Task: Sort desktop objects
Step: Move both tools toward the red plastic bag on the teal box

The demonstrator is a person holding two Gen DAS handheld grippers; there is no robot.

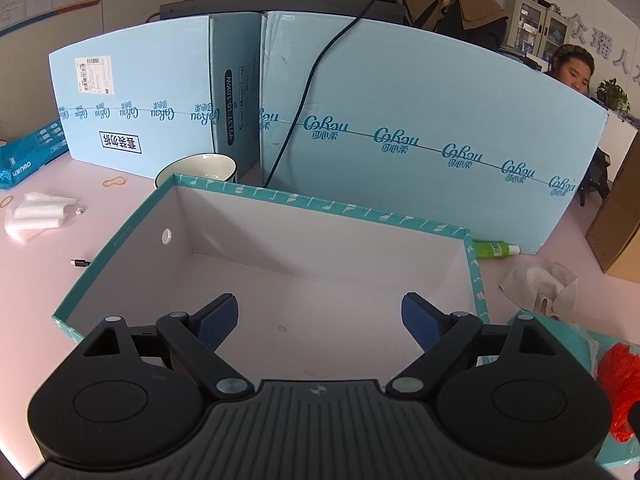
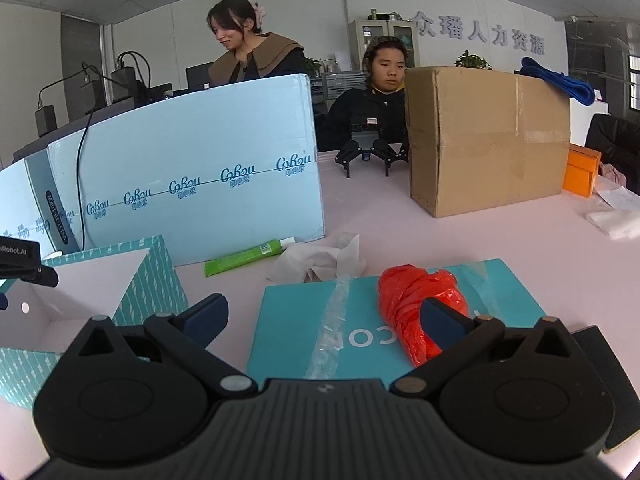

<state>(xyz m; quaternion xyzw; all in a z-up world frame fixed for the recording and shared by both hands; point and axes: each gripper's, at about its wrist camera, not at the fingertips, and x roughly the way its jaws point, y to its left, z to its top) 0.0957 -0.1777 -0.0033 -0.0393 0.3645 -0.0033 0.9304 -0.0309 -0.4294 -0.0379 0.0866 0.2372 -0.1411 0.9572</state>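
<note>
An open teal box (image 1: 320,204) with a white, empty inside stands on the pink desk; it also shows at the left of the right wrist view (image 2: 156,280). My left gripper (image 1: 320,320) is open and empty, above the box's near edge. My right gripper (image 2: 324,314) is open and empty over a flat teal lid (image 2: 304,320). A crumpled red plastic bag (image 2: 404,300) lies on the lid, touching the right finger. A green tube (image 2: 244,258) and a crumpled tissue (image 2: 316,260) lie beyond the lid.
A light-blue carton wall (image 1: 400,112) stands behind the box, with a white bowl (image 1: 200,168), rubber bands (image 1: 114,181), foam pieces (image 1: 36,216) and a blue pack (image 1: 28,156) at left. A brown carton (image 2: 488,140), another gripper (image 2: 368,156) and two people are beyond.
</note>
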